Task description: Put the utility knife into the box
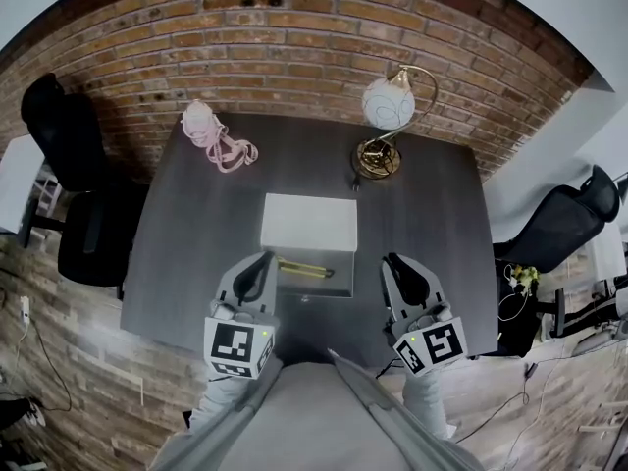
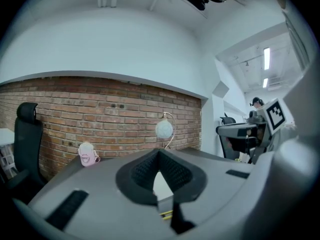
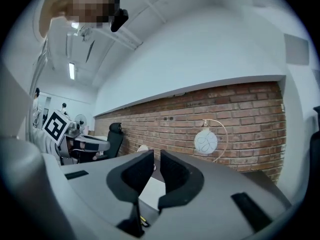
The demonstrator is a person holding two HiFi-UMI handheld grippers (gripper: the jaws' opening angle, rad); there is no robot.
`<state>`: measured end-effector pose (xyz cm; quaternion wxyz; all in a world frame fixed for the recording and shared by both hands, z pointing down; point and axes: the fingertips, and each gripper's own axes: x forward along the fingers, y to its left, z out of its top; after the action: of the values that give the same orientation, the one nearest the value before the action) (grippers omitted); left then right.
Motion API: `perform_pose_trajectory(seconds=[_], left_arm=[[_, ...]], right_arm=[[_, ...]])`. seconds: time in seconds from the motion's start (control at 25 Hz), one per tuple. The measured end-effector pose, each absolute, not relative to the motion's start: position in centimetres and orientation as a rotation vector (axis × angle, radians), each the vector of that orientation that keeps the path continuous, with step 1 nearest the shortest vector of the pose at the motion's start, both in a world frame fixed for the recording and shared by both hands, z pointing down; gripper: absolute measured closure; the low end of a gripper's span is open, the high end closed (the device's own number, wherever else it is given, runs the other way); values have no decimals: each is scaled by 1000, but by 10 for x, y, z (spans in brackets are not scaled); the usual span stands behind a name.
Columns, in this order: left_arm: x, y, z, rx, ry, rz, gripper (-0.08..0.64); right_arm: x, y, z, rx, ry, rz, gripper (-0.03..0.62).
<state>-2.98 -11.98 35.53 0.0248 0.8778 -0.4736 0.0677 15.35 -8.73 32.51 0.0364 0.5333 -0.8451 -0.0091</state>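
You hold both grippers low over the near edge of the dark table (image 1: 186,263), one on each side of the box (image 1: 316,287). The box lies open in the middle of the table: a shallow grey tray toward you, with a white panel (image 1: 309,222) adjoining it on the far side. The utility knife (image 1: 305,268), yellow along its body, lies flat inside the grey tray, running left to right, and neither claw touches it. Your left gripper (image 1: 263,259) sits just beside the tray's left edge. In the left gripper view its jaws meet at the tips and hold nothing, and the white panel and a sliver of the yellow knife (image 2: 166,215) show through the gap behind the tips. Your right gripper (image 1: 392,261) hangs a little clear of the tray's right side. In the right gripper view its jaws stand narrowly apart, the pads near each other but not touching, with nothing between them. Beyond the box, at the far right of the table, stands a lamp (image 1: 389,104) with a white globe on a curved gold arm. At the far left lies a pink and white object (image 1: 201,122) with loose straps. A brick wall (image 1: 294,37) backs the table, and a black office chair (image 1: 67,140) stands at its left.
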Motion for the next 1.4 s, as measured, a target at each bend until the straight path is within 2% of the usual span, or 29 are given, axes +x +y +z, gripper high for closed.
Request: perform_pose_trajectory(seconds=[0.4,1.4], left_arm=[[-22,-122,362,2708,-1431,222,540],[-26,-133,375,2667,-1446,252,540]], right_arm=[[165,-80,325,1729,-2569,-11,575],[156,-98,345,1679,-2587,66,575]])
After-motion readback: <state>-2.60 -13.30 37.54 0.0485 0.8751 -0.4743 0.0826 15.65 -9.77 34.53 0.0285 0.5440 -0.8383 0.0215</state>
